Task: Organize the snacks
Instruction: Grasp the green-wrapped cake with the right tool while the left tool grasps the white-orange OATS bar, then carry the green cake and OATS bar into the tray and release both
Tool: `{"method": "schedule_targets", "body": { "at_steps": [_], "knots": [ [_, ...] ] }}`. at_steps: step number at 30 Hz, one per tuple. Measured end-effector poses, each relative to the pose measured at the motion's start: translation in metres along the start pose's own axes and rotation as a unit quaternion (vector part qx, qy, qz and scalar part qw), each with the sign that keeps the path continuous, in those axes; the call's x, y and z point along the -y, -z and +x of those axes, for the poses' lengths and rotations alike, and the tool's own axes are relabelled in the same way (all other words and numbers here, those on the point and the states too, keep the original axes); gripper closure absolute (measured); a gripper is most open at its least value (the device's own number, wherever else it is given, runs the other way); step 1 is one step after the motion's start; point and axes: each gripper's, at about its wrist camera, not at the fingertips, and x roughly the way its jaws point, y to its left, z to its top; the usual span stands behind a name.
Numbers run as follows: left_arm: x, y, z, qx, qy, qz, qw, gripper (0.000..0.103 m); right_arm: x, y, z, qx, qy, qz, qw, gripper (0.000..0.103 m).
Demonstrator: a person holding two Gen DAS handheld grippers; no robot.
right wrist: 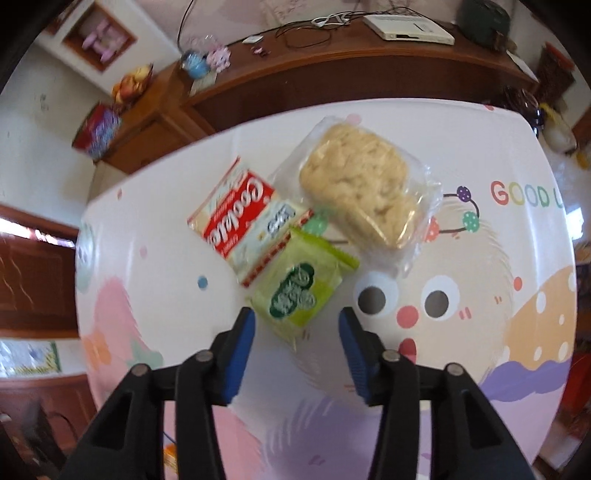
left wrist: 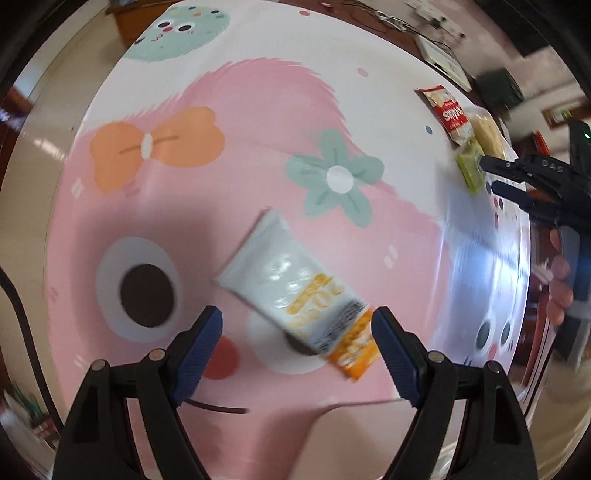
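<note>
A white and orange snack packet [left wrist: 295, 291] lies flat on the pink cartoon tablecloth [left wrist: 221, 166]. My left gripper [left wrist: 297, 314] hovers over it, open, with the packet's orange end between the blue fingertips and clear of both pads. At the table's far side a green packet [right wrist: 299, 291] lies against a red and white cookie packet [right wrist: 236, 218] and a clear bag of pale crackers [right wrist: 358, 188]. My right gripper [right wrist: 297, 317] is open just above the green packet's near end, and the pads do not press it. The left wrist view shows this gripper [left wrist: 493, 175] beside the green packet [left wrist: 471, 166].
A dark wooden sideboard [right wrist: 332, 74] runs behind the table and carries a white box [right wrist: 406, 27], cables and trinkets. A person's hand [left wrist: 559, 280] holds the right gripper at the table's right edge. A black cable [left wrist: 218, 408] lies near the left gripper.
</note>
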Motion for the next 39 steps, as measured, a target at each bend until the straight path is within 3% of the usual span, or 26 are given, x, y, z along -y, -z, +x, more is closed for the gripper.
{"method": "schedule_targets", "body": {
  "at_steps": [3, 8, 16, 18, 21, 23, 26, 29, 35, 39],
  "knots": [
    [0.013, -0.002, 0.007, 0.002, -0.018, -0.026, 0.9995, 0.021, 0.002, -0.003, 0.003, -0.001, 0.0, 0.021, 1.0, 0.052],
    [0.029, -0.004, 0.02, -0.005, -0.043, -0.068, 0.9968, 0.021, -0.013, -0.009, 0.018, -0.004, 0.043, 0.022, 0.999, 0.052],
    [0.051, -0.009, 0.029, -0.007, -0.086, -0.051, 0.995, 0.027, -0.049, -0.009, 0.031, -0.003, 0.14, -0.038, 0.989, 0.054],
    [0.055, -0.008, 0.027, -0.004, -0.099, -0.036, 0.9945, 0.036, -0.051, -0.004, 0.028, 0.0, 0.138, -0.05, 0.989, 0.062],
    [0.061, -0.006, 0.023, 0.009, -0.11, -0.018, 0.9938, 0.059, -0.046, 0.009, 0.024, -0.007, 0.138, -0.06, 0.989, 0.066],
    [0.061, -0.005, 0.02, 0.015, -0.086, -0.017, 0.996, 0.066, -0.039, 0.018, 0.019, -0.011, 0.127, -0.059, 0.99, 0.066],
    [0.053, -0.002, 0.009, 0.03, -0.061, -0.021, 0.9975, 0.069, -0.034, 0.029, 0.013, -0.012, 0.099, -0.062, 0.993, 0.066],
    [0.063, 0.003, -0.015, 0.07, -0.051, -0.015, 0.9961, 0.07, -0.023, 0.043, -0.012, 0.004, 0.061, -0.062, 0.996, 0.066],
    [0.097, 0.032, -0.105, 0.156, -0.034, 0.053, 0.9858, 0.069, -0.021, 0.096, -0.119, 0.074, -0.033, -0.085, 0.993, 0.066],
    [0.12, 0.082, -0.157, 0.19, -0.012, 0.111, 0.9754, 0.068, -0.025, 0.154, -0.189, 0.118, -0.074, -0.12, 0.983, 0.066]
  ]
}}
